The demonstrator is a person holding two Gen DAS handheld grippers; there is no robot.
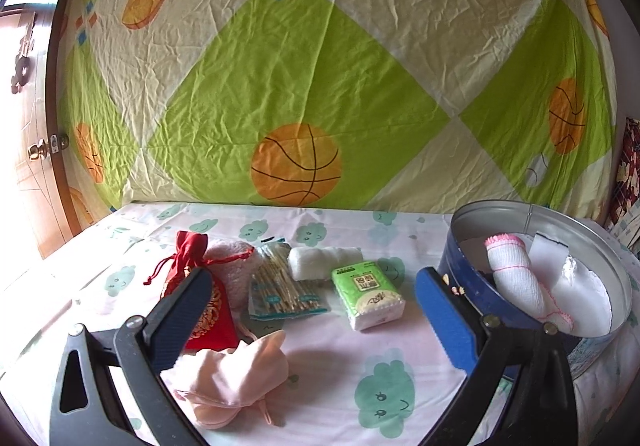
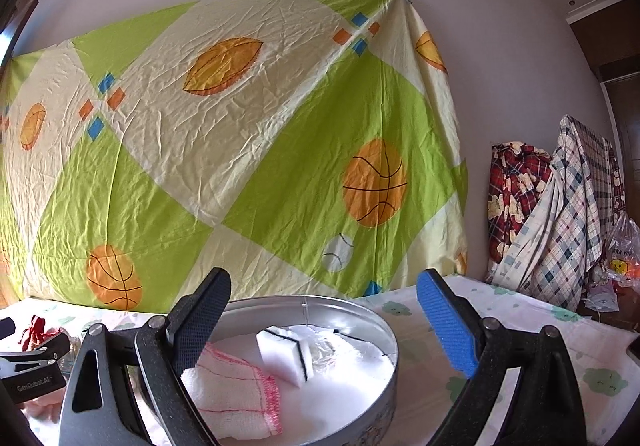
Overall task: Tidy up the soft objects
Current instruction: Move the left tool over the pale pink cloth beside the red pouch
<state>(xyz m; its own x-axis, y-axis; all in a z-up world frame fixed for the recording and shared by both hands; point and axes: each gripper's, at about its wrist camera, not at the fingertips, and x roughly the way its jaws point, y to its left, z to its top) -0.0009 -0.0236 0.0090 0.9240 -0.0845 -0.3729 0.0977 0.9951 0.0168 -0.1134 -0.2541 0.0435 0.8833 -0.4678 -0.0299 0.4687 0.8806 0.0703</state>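
- Pink cloth [image 1: 236, 378], soft and crumpled, lies nearest my left gripper [image 1: 316, 322], just inside its dark finger; the jaws stand wide with nothing between them, so I judge this piece is the easiest next pick.
- Beyond it sit the loose things waiting on the table [image 1: 344, 370]: a red drawstring pouch [image 1: 204, 294] partly behind my finger, a pack of cotton swabs [image 1: 280, 288], and a green tissue pack [image 1: 366, 294] near the middle of my opening.
- Further back, a fluffy pink bundle [image 1: 232, 262] and a white roll [image 1: 324, 262] lie touching that row.
- To my right stands the round tin [image 1: 472, 266], the likely collecting place, since a rolled white towel with pink stitching [image 1: 516, 278] already lies in it.
- My right gripper [image 2: 320, 330] hangs over the tin's rim, also spread wide and empty; the towel shows just beside its dark finger, and a white sponge [image 2: 284, 358] rests deeper in.
- Farthest off, the basketball sheet [image 1: 304, 86] hangs as a backdrop, and plaid bedding [image 2: 560, 214] is piled at the right.
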